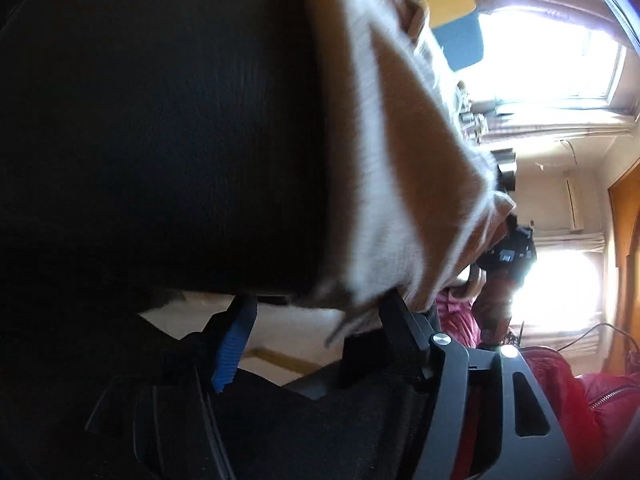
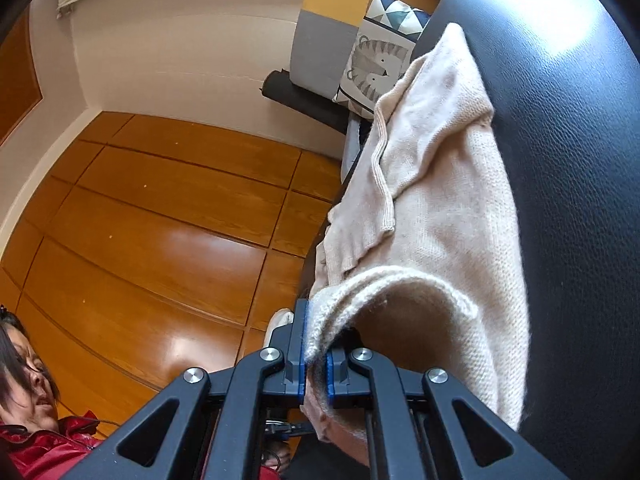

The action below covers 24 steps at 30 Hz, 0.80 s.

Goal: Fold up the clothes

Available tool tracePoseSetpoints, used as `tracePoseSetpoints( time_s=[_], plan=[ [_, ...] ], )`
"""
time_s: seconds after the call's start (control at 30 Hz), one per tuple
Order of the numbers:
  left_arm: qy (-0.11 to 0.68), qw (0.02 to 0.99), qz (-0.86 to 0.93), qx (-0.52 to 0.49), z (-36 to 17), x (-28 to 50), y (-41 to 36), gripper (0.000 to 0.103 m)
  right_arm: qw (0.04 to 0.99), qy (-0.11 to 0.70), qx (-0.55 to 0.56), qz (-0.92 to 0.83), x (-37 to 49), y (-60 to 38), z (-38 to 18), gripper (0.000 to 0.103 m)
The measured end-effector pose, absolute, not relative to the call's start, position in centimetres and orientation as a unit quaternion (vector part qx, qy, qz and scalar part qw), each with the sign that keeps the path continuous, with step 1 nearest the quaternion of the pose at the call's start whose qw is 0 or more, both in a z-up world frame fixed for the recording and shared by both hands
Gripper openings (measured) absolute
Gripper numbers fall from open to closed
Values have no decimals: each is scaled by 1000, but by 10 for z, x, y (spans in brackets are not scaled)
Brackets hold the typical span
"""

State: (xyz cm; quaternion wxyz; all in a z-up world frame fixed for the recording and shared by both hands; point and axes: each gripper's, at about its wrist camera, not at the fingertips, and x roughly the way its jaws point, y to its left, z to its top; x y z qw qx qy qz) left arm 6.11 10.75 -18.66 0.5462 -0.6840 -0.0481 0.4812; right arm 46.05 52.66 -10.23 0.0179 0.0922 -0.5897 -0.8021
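Cream knit sweater [image 2: 436, 208] draped over black leather surface [image 2: 560, 128], part hanging off edge above wood floor [image 2: 160, 220]. Right gripper [image 2: 316, 364] jaws clamped on ribbed hem, blue pads pinching fabric. Left gripper [image 1: 320, 320] jaws apart around sweater edge; view blurred, contact unclear. Patterned cushion [image 2: 376, 64] beyond sweater. Person in red jacket [image 2: 44, 448] low beside floor.
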Motion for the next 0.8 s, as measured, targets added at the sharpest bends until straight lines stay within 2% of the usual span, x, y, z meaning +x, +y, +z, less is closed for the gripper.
tracePoseSetpoints(
  time_s=[0.1, 0.13, 0.17, 0.2, 0.23, 0.33, 0.63, 0.8],
  plan=[
    [-36, 552, 493, -672, -180, 68, 107, 66, 20, -592, 87, -801, 461, 523, -104, 5],
    [-34, 555, 496, -667, -177, 70, 106, 57, 20, -594, 86, -800, 460, 521, -105, 5],
    [-32, 561, 496, -662, -174, 73, 104, 37, 20, -595, 85, -799, 460, 520, -105, 5],
    [-32, 567, 494, -658, -171, 75, 102, 26, 21, -596, 83, -798, 460, 519, -106, 5],
    [-34, 575, 495, -651, -166, 77, 99, 11, 20, -597, 83, -797, 459, 518, -106, 5],
    [-52, 603, 501, -619, -144, 82, 92, 10, 19, -597, 86, -797, 460, 517, -106, 5],
    [-169, 665, 486, -542, -77, 64, 96, 10, 33, -575, 112, -810, 467, 508, -87, 5],
    [-201, 679, 478, -521, -54, 22, 130, 10, 51, -545, 119, -829, 446, 529, -56, 5]
  ],
)
